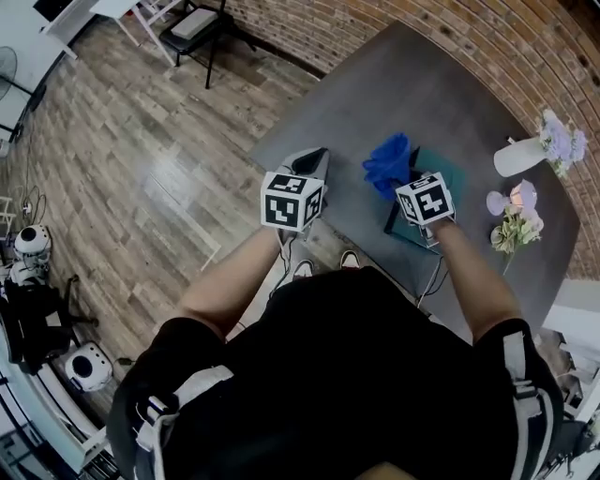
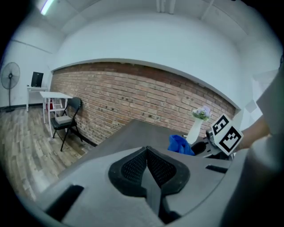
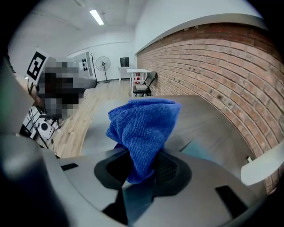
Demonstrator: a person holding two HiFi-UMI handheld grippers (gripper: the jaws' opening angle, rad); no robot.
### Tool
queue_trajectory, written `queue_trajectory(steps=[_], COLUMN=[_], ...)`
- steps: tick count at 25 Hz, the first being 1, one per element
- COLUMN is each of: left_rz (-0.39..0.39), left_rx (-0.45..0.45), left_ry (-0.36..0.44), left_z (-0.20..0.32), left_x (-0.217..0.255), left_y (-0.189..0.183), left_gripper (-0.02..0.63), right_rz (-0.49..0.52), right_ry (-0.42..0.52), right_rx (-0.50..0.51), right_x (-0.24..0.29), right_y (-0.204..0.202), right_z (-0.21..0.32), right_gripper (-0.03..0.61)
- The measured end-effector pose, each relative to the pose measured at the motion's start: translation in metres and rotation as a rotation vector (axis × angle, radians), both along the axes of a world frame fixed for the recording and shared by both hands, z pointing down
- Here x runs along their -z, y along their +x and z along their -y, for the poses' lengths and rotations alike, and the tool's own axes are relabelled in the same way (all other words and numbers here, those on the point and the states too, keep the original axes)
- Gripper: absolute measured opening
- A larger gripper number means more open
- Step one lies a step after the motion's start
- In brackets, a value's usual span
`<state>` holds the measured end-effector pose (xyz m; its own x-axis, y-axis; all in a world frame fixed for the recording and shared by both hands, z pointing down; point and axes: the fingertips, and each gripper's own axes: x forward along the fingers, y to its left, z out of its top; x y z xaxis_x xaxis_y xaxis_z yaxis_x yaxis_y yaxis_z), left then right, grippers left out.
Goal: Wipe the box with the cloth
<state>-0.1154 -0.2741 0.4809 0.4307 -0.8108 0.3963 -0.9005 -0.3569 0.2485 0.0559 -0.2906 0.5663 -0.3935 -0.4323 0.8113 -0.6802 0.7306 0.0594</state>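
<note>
A bunched blue cloth [image 1: 390, 163] [image 3: 142, 128] is clamped in my right gripper [image 1: 409, 184] [image 3: 143, 165], which is shut on it and held over the flat teal box [image 1: 450, 169] on the grey table [image 1: 422, 84]. The box shows as a teal patch [image 3: 195, 150] past the jaws in the right gripper view. My left gripper [image 1: 312, 165] [image 2: 147, 165] hovers over the table's near left corner, its jaws pressed together with nothing between them. From the left gripper view the cloth [image 2: 180, 144] appears at the right.
A white vase of flowers [image 1: 525, 155] [image 2: 197, 126], a small pink cup [image 1: 497, 202] and a flower bunch [image 1: 514, 230] stand at the table's right end. A brick wall [image 1: 450, 37] runs behind. A black chair [image 1: 197, 28] stands on the wooden floor far left.
</note>
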Motion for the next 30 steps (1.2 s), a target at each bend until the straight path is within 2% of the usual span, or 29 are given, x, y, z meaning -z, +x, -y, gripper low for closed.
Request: queue_trajectory(steps=[5, 10, 16, 21, 30], left_rz=[0.04, 0.103, 0.148, 0.149, 0.143], left_rx=[0.043, 0.115, 0.15, 0.086, -0.079], left_ry=[-0.023, -0.051, -0.079, -0.095, -0.07], left_z=[-0.004, -0.016, -0.028, -0.025, -0.006], left_x=[-0.004, -0.008, -0.009, -0.013, -0.007], left_y=[0.004, -0.008, -0.013, 0.011, 0.074], left_gripper=[0.009, 0.009, 0.009, 0.009, 0.009], right_rz=[0.016, 0.04, 0.081, 0.083, 0.048], right_ry=[0.049, 0.096, 0.066, 0.081, 0.082], right_rx=[-0.054, -0.102, -0.23, -0.259, -0.462], right_x=[0.01, 0.011, -0.001, 0.002, 0.004], right_y=[0.024, 0.035, 0.073, 0.105, 0.214], right_z=[0.072, 0.134, 0.155, 0.147, 0.115], right_gripper=[0.123, 0.123, 0.123, 0.123, 0.123])
